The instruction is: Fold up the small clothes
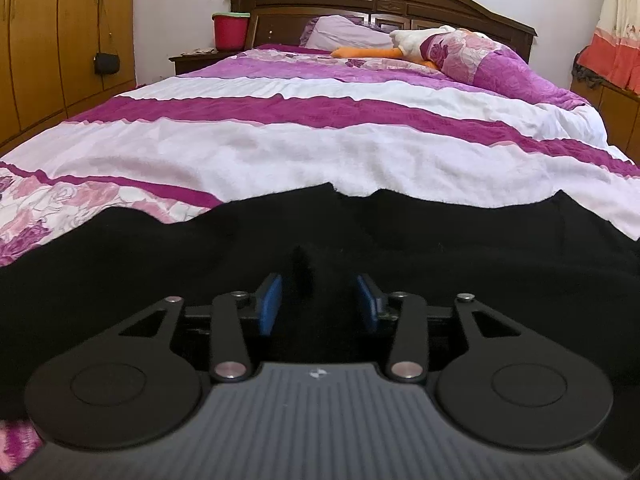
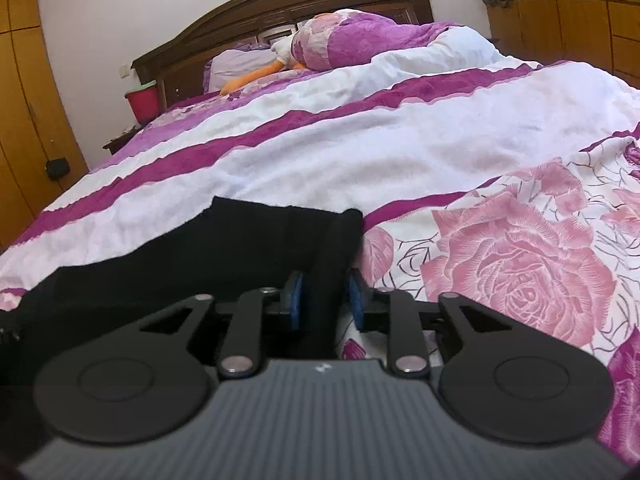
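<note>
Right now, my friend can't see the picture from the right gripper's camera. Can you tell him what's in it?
The right gripper has its blue pads either side of a fold at the corner of a black garment, which lies on a bed's bedspread, white with purple stripes and pink roses. Further back are a pillow, a dark wooden headboard and a red bucket.

Occlusions and cut-offs, both wrist views

Black garment (image 1: pixel 400 232) runs off the frame on both sides in the left view; black on black, so contact with the left claw (image 1: pixel 318 300) pads is unreadable. Right claw (image 2: pixel 322 300) body hides the garment's near part. Plush toy (image 2: pixel 256 74) half under the pillow (image 2: pixel 352 40).
</note>
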`<state>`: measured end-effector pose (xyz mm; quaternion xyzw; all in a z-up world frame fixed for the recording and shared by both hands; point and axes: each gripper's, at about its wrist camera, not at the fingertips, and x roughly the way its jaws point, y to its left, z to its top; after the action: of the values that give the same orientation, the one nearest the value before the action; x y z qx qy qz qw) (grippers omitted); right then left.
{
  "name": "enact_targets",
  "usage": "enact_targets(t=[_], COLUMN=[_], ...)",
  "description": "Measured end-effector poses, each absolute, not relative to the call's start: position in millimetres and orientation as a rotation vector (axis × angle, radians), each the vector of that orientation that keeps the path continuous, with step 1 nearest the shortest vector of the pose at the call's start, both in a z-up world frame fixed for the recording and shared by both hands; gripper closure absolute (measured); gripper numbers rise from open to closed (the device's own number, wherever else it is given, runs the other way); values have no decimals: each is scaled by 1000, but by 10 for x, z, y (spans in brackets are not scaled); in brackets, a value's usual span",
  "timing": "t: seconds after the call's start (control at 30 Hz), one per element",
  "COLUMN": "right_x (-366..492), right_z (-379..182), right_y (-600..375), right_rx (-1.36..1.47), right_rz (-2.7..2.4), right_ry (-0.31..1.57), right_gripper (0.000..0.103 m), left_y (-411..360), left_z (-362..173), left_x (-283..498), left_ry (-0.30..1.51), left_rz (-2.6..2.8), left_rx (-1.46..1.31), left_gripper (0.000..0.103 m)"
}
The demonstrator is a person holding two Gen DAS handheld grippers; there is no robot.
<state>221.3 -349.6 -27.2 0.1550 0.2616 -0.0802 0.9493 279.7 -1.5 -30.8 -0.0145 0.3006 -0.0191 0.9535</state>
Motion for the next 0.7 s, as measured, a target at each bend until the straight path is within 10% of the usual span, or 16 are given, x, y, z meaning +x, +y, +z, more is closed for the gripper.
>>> enact_targets(t=[0.2,0.23,0.3,0.7], right_x=[2336,2392,2464,2440], right_z=[-125,-144,-202,-203], right_y=[-3489,-3488,-3487,-3423], right_rx=[229,215,210,153], right_rz=[-176,-165,-124,-227], right_ry=[512,538,578,583], right_gripper=[44,46,93,83], left_y=[42,36,10,88], left_z=[-243,-242,-256,-212], left_x=[2701,2685,2661,2592], left_ry=[614,613,610,625], left_rz=[-41,-39,-26,17], left_rx=[-59,-60,-40,-12], left_gripper=[53,52,48,36])
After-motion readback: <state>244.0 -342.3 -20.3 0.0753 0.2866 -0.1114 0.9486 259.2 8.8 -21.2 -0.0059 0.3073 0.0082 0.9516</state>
